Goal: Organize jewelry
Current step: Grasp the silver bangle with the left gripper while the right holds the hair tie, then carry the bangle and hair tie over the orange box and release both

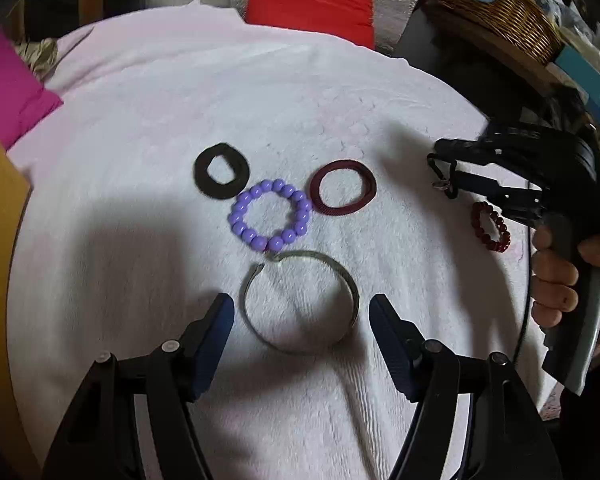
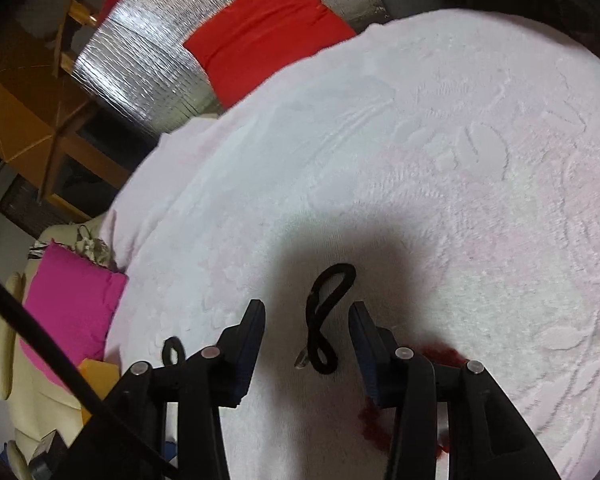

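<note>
Beside the purple bead bracelet (image 1: 269, 215) lie two fabric rings (image 1: 220, 172), one metal bangle (image 1: 300, 300), one red bead bracelet (image 1: 490, 232); left claw (image 1: 301, 312) and right claw (image 2: 307, 316) both spread, pinching nothing.

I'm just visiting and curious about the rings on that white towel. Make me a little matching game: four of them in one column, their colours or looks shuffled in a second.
Things:
1. beaded bracelet in the middle
2. open bangle between the left gripper fingers
3. flat band at far left
4. beaded bracelet by the right gripper

Looks:
A. black
B. dark red
C. purple
D. dull metal

Pairs: 1-C, 2-D, 3-A, 4-B
</note>
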Motion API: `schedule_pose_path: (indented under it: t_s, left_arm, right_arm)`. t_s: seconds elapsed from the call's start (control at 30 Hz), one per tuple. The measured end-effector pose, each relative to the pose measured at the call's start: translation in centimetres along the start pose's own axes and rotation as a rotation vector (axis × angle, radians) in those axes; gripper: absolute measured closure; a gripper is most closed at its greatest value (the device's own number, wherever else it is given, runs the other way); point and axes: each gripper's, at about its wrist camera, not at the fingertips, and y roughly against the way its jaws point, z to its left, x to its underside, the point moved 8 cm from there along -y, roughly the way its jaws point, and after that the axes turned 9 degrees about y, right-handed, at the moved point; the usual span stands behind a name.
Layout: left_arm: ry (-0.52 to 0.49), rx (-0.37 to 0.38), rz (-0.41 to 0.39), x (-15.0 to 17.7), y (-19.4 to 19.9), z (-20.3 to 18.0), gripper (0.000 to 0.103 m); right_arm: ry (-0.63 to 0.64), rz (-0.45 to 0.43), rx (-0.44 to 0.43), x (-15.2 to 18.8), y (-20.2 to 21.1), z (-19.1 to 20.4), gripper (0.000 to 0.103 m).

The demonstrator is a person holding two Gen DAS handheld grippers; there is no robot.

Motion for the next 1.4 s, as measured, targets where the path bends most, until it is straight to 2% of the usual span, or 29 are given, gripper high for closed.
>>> schedule_pose_path:
  t_s: [0.03, 0.1, 0.13, 0.23, 0.5, 0.77, 0.93, 1.13, 1.27, 1.4]
  left_arm:
    - [-0.006, -0.002, -0.009, 0.0, -0.1, -0.1, 0.033]
    - [-0.027, 0.002, -0.022, 0.0, -0.1, -0.6, 0.035]
    - [-0.046, 0.011, -0.025, 0.1, -0.1, -0.8, 0.04]
    - [-0.089, 0.017, -0.027, 0.3, 0.0, -1.2, 0.041]
    - [-0.053, 0.061, -0.07, -0.4, 2.7, -0.7, 0.041]
    - [-0.015, 0.034, -0.166, -1.2, 6.6, 0.4, 0.041]
    - [0.024, -0.052, -0.245, -1.3, 9.8, 2.3, 0.041]
    - [0.08, -0.095, -0.376, -1.3, 14.9, 4.1, 0.041]
    - [0.149, -0.16, -0.466, -0.4, 18.4, 6.9, 0.041]
    - [0.251, -0.24, -0.531, -0.1, 20.3, 11.2, 0.041]
  right_arm:
    - [0.003, 0.003, 0.016, 0.1, -0.4, 0.0, 0.057]
    - [0.032, -0.019, 0.056, -0.2, -0.7, 0.2, 0.074]
    - [0.051, -0.015, 0.071, -0.2, -0.9, 0.4, 0.092]
    - [0.074, -0.014, 0.081, -0.1, -1.0, 0.8, 0.096]
    - [0.128, -0.113, -0.024, -0.7, 2.0, 3.0, 0.097]
    - [0.158, -0.134, -0.194, 0.1, 3.8, 7.1, 0.097]
    - [0.188, -0.145, -0.287, 1.5, 4.8, 10.6, 0.096]
    - [0.242, -0.148, -0.367, 3.3, 6.0, 15.2, 0.096]
    - [0.286, -0.166, -0.425, 4.6, 7.2, 18.8, 0.096]
    - [0.317, -0.13, -0.479, 6.4, 7.2, 22.9, 0.096]
